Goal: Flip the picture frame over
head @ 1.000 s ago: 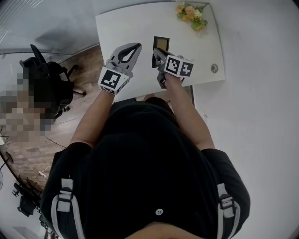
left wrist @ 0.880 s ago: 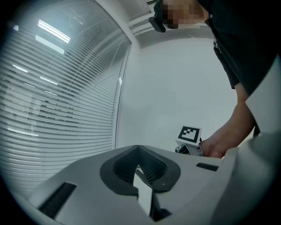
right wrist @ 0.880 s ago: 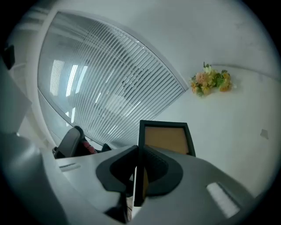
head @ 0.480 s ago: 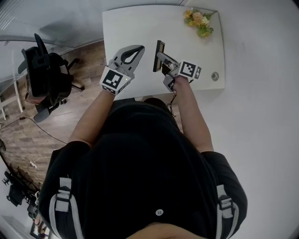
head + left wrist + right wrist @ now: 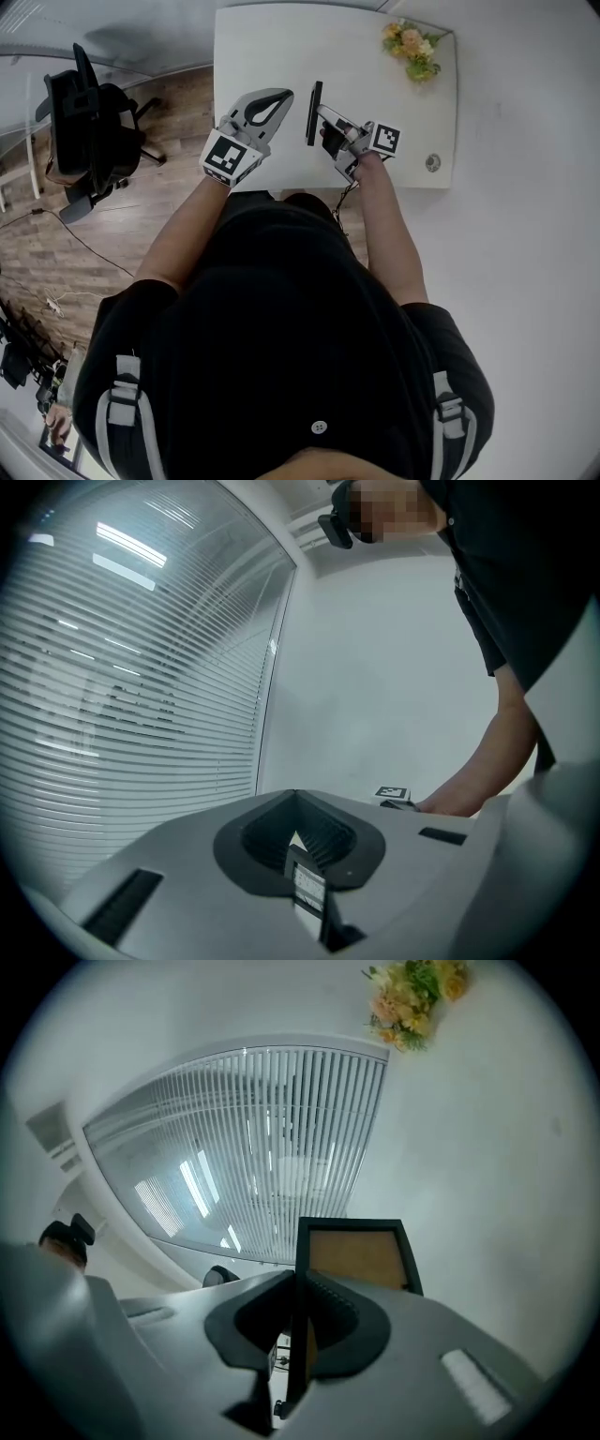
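- White tabletop [image 5: 272,47] over a wood floor; chair [image 5: 84,122] off its left edge, flowers [image 5: 412,42] at the far right corner, grommet [image 5: 432,163] by the near right corner.
- Frame [image 5: 313,112]: black, about mid-tabletop and toward the near edge. It stands on its side, seen edge-on from the head view as a thin dark bar. Its long axis runs from near edge to far edge. Whether its lower side touches the tabletop cannot be told.
- Frame, right gripper view [image 5: 361,1255]: a brown panel inside the black border, on the side facing the right edge.
- Right claw [image 5: 328,120]: pinching the frame's near end, jaws closed across the border's thickness, the frame reaching away from the claw [image 5: 300,1326] toward the far edge.
- Left claw [image 5: 279,96]: pressed together with nothing between the jaws [image 5: 298,841]. It is just beside the frame on the left-edge side, not touching it.
- Judgement: the flip looks about half done. Laying the frame down toward the left edge would finish it, brown panel up. The right claw has the grip, and the left is placed to steady the fall.
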Demonstrator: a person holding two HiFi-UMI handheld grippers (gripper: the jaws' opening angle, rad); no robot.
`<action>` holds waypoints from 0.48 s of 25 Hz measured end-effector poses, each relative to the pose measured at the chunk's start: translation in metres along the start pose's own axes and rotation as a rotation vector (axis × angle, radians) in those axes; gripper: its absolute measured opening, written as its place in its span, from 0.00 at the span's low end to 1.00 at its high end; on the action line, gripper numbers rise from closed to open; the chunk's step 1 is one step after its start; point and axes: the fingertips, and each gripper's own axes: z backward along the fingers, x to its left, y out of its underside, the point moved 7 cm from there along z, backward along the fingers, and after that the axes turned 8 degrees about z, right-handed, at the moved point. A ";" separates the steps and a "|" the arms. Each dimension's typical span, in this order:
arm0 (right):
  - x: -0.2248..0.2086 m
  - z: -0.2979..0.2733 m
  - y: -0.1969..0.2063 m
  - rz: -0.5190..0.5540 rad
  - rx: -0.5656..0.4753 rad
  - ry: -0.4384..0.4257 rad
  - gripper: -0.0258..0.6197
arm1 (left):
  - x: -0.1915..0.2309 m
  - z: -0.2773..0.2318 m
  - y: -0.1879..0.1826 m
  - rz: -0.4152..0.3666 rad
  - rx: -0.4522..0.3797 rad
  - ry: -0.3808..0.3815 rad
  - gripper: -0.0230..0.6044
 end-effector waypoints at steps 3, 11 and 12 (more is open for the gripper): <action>-0.012 -0.002 0.001 -0.038 -0.008 -0.028 0.12 | 0.003 0.001 0.005 0.018 0.000 -0.009 0.04; -0.042 -0.002 0.003 -0.146 -0.042 -0.109 0.12 | 0.002 -0.006 0.015 0.047 -0.007 -0.019 0.04; -0.045 -0.003 0.004 -0.155 -0.039 -0.118 0.12 | 0.002 -0.006 0.016 0.049 -0.002 -0.019 0.04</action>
